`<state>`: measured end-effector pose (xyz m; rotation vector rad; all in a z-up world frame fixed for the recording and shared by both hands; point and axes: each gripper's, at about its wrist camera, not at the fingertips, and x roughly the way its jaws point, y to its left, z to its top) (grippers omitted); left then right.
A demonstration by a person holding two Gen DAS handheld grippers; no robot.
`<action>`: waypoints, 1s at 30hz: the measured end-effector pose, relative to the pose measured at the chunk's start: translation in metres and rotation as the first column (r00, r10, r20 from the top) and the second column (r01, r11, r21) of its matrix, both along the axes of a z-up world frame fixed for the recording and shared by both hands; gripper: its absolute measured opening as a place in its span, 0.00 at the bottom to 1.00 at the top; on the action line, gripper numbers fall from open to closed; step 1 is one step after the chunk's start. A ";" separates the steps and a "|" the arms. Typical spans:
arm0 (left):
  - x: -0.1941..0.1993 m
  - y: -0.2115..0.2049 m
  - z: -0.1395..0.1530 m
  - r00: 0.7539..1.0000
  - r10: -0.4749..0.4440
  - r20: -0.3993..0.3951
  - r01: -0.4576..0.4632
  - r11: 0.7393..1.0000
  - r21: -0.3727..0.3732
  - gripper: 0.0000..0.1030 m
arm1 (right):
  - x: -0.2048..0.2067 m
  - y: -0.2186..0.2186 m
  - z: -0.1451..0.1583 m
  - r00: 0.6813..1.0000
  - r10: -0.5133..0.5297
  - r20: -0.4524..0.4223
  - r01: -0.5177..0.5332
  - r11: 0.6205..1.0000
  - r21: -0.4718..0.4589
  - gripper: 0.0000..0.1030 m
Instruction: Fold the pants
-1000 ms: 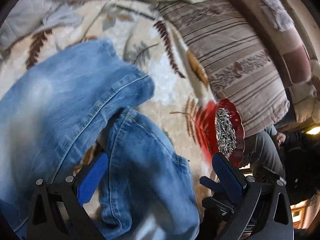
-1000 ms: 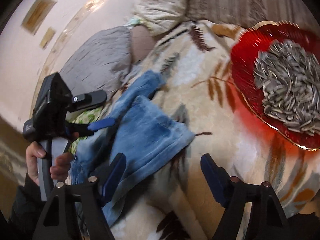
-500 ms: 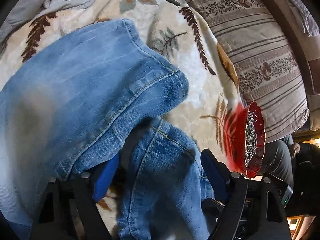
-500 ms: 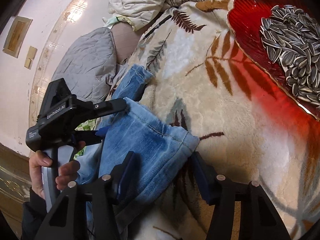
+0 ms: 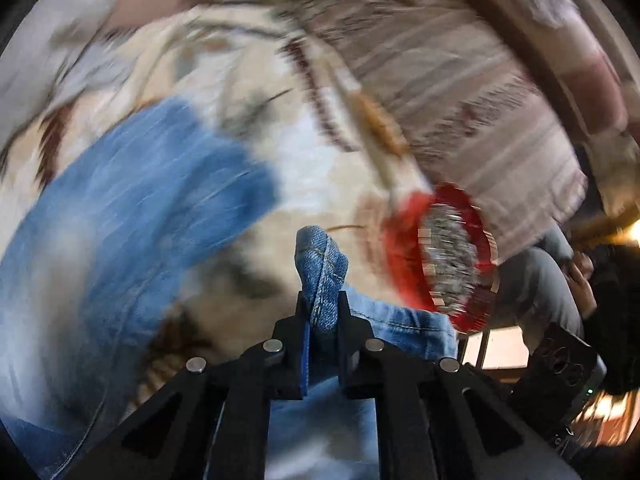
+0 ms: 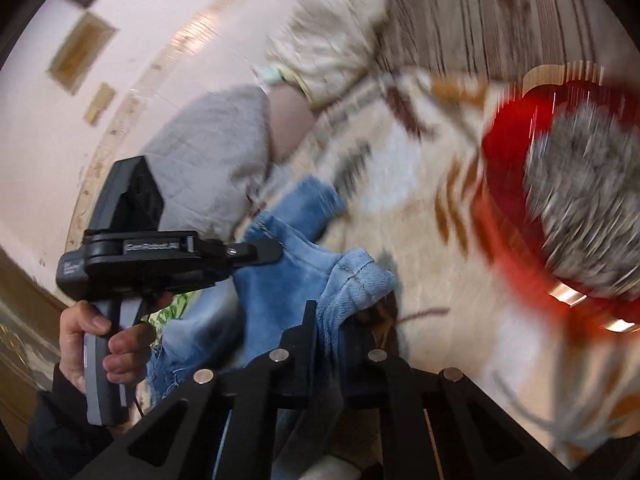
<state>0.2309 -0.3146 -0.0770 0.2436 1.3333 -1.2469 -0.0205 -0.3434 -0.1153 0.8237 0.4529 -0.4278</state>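
Motion blur softens most of both views; only the hand-held grippers and the cloth they pinch are sharp. The left hand-held gripper (image 5: 322, 312) has just been closing and now clamps a stitched hem fold of the pants (image 5: 132, 216), blue denim with pale worn patches. The fold stands up between its pads; the remaining denim spreads to its left and beneath it, cut off at the frame edge. The right hand-held gripper (image 6: 334, 322) has likewise just closed and pinches another seamed hem edge, which bunches up just above its pads. Its fingertips are partly hidden by the cloth. To its left, a person's hand (image 6: 102, 340) in a dark sleeve grips the other tool's handle. The pants lie on a plush cream blanket (image 6: 424, 240) with a leaf print. Right of each gripper sits a red scalloped dish (image 6: 508, 184) heaped with striped seeds (image 6: 584, 196), blurred. A striped cushion (image 5: 472, 112) lies beyond.
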 end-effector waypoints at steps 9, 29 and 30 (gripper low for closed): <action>-0.047 -0.060 -0.002 0.991 -0.127 0.048 0.127 0.992 0.010 0.10 | -0.058 0.021 0.021 0.993 -0.107 -0.055 0.096 0.981 -0.171 0.08; 0.016 0.101 0.059 0.943 0.302 0.142 -0.296 0.953 -0.066 1.00 | -0.085 0.050 0.076 0.992 -0.122 0.006 0.119 0.951 -0.286 0.91; 0.021 0.119 0.063 0.935 0.324 0.142 -0.317 0.946 -0.067 1.00 | -0.079 0.051 0.079 0.994 -0.106 0.006 0.104 0.952 -0.287 0.91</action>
